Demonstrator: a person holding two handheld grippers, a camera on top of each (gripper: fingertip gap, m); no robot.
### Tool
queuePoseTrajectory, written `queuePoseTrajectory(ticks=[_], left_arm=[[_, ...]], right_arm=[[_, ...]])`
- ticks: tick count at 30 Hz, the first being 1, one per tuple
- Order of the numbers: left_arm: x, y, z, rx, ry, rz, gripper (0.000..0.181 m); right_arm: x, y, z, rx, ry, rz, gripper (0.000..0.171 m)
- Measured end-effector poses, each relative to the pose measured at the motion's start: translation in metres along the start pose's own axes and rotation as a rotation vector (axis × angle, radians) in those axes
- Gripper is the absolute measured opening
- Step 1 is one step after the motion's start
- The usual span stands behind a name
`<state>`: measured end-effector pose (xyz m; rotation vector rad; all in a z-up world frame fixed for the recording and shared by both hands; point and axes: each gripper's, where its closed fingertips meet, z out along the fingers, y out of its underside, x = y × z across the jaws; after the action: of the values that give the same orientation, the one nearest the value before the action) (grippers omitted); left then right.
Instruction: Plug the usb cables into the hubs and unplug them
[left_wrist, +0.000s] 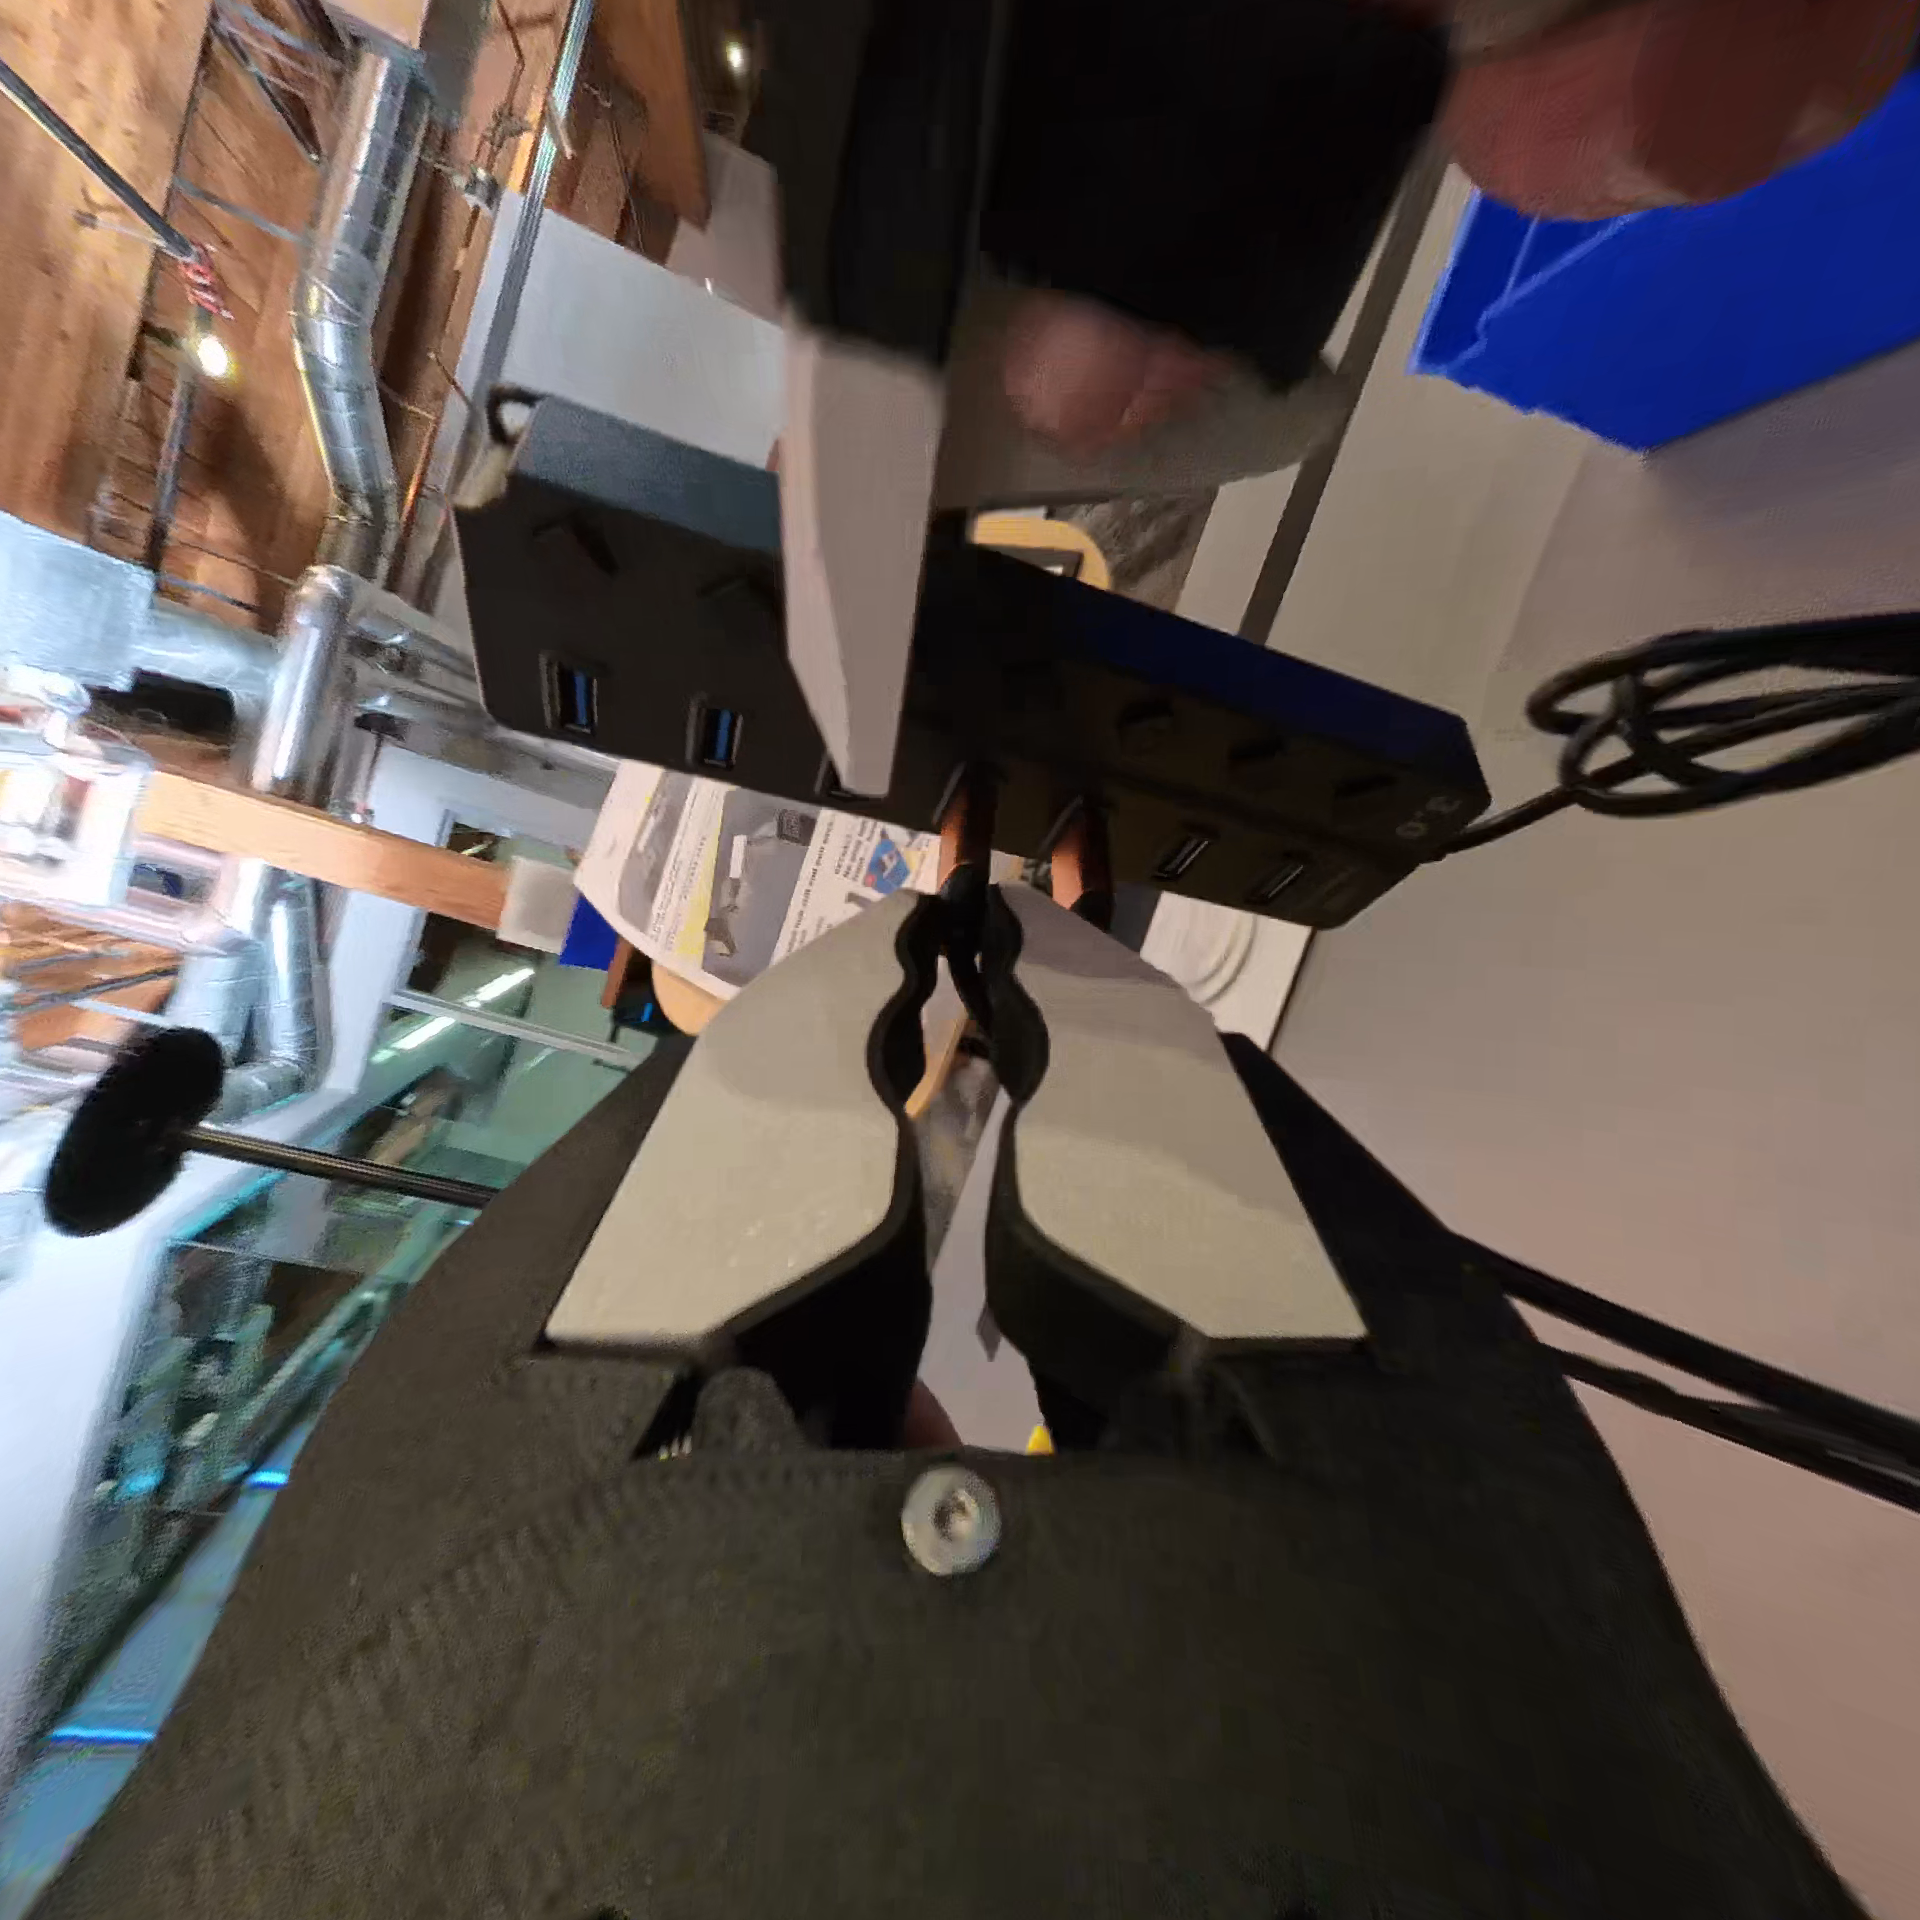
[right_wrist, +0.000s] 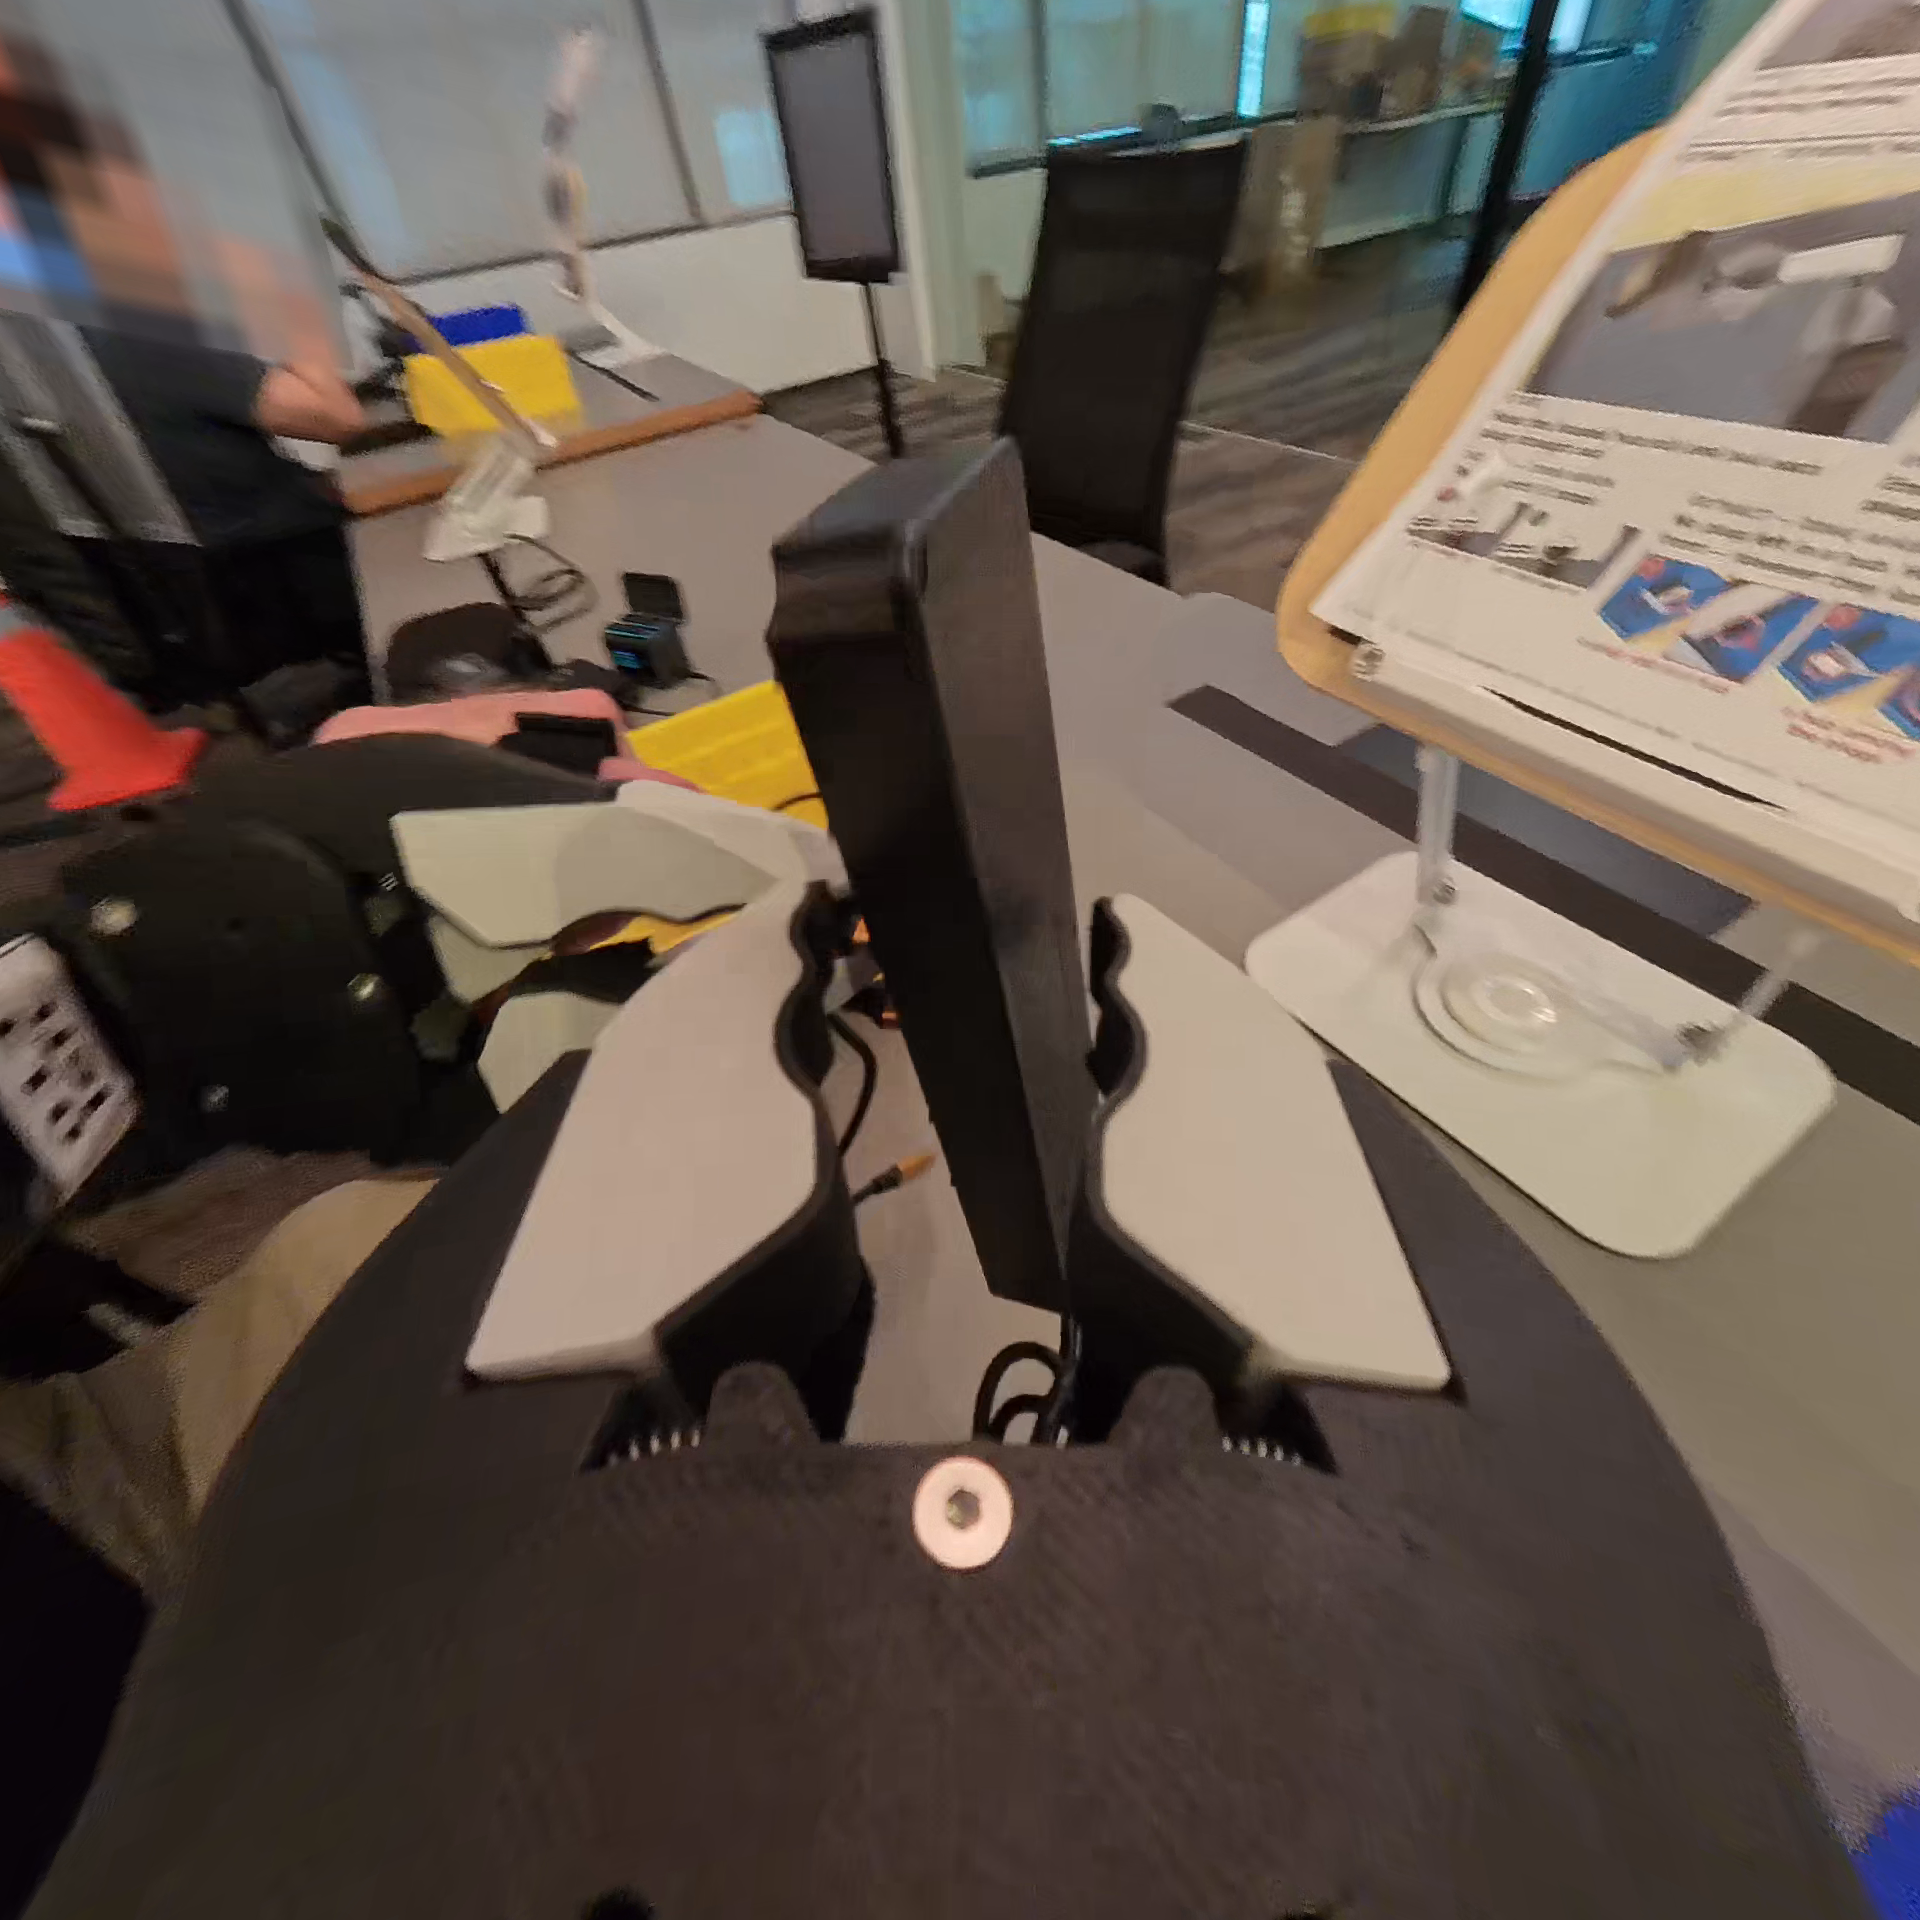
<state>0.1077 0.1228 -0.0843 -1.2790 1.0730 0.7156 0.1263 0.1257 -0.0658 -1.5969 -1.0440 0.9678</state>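
A long black USB hub (left_wrist: 1195, 727) with blue ports is held off the grey table (left_wrist: 1558, 1143). My right gripper (right_wrist: 961, 920) is shut on the hub (right_wrist: 935, 779), which stands upright between its grey fingers (right_wrist: 1226, 1143). One of these fingers shows across the hub in the left wrist view (left_wrist: 862, 582). Two copper-coloured USB plugs (left_wrist: 966, 821) sit in neighbouring ports. My left gripper (left_wrist: 961, 925) is shut on the black cable just behind the left plug. In the right wrist view it shows left of the hub (right_wrist: 623, 914).
The hub's own black cord lies coiled on the table (left_wrist: 1714, 717). A document stand with a printed sheet (right_wrist: 1662, 468) and a white base (right_wrist: 1538, 1091) is on the right. A blue bin (left_wrist: 1714, 312), a yellow bin (right_wrist: 727, 748), a black chair (right_wrist: 1122, 343) and a person (right_wrist: 208, 416) are farther off.
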Motion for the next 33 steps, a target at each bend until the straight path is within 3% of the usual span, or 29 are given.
queuePoseTrajectory(ticks=[8, 12, 17, 22, 24, 33], left_arm=[[-0.003, -0.031, -0.025, 0.277, 0.112, 0.027, 0.008], [0.001, -0.041, -0.032, 0.343, 0.166, -0.015, 0.008], [0.002, -0.037, -0.03, 0.36, 0.201, -0.094, 0.009], [0.001, -0.035, -0.028, 0.319, 0.145, 0.007, 0.021], [0.007, -0.033, -0.028, 0.3, 0.16, 0.074, 0.009], [0.005, -0.025, -0.023, 0.216, 0.119, 0.156, 0.008]], right_arm=[[-0.031, 0.011, -0.012, -0.033, -0.423, 0.037, 0.09], [-0.058, 0.015, -0.017, 0.002, -0.621, 0.033, 0.072], [-0.056, 0.017, -0.013, 0.005, -0.584, -0.002, 0.067], [-0.055, 0.024, -0.007, -0.049, -0.571, 0.051, 0.066], [-0.056, 0.025, -0.005, -0.054, -0.563, 0.043, 0.066], [-0.05, 0.025, 0.0, -0.109, -0.459, 0.028, 0.065]])
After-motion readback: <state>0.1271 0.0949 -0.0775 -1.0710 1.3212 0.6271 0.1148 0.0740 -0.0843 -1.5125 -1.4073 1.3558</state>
